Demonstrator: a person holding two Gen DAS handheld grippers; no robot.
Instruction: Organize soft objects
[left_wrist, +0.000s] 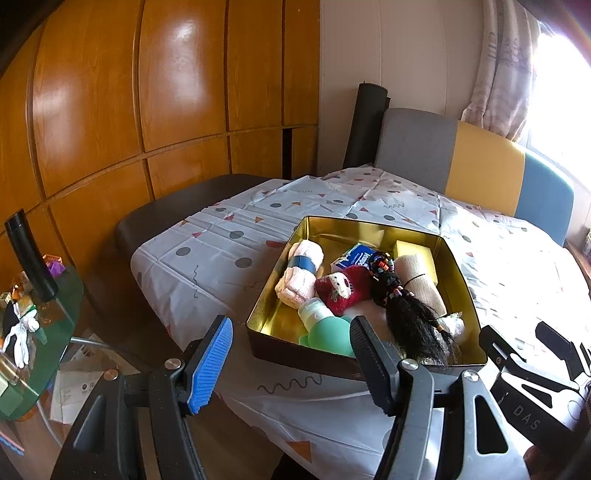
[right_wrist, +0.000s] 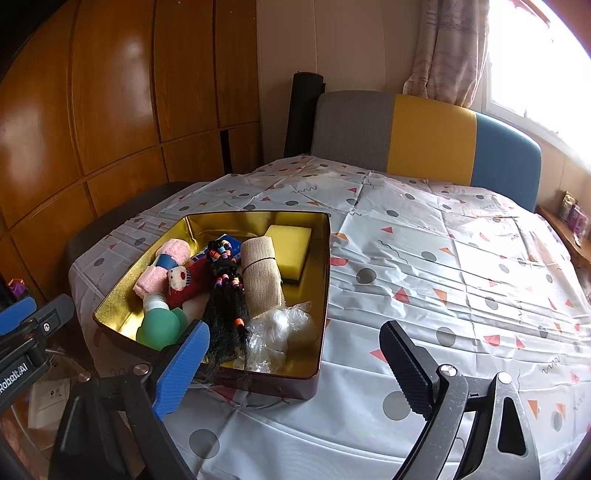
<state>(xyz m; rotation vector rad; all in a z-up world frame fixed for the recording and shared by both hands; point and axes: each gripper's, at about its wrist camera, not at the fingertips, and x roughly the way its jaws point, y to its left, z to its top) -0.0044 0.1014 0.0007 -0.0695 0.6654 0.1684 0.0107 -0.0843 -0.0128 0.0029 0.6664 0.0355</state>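
fingers of both grippers hang apart, empty, at the near edge of the bench, short of the tin.

left gripper (left_wrist: 291, 363) and right gripper (right_wrist: 295, 363) grip nothing; "das" shows on the right one, "robotit ai" on the left. gold-lined tin (right_wrist: 325, 266) on the patterned tablecloth (right_wrist: 443, 266) holds a pink rolled towel (right_wrist: 162, 267) with a blue band, red plush toy (right_wrist: 184, 280), beaded black hair piece (right_wrist: 225, 291), beige bandage roll (right_wrist: 260, 273), yellow sponge (right_wrist: 290, 242), blue tissue pack (left_wrist: 354, 256), green bottle (right_wrist: 159, 325) and crumpled clear plastic (right_wrist: 284, 328).
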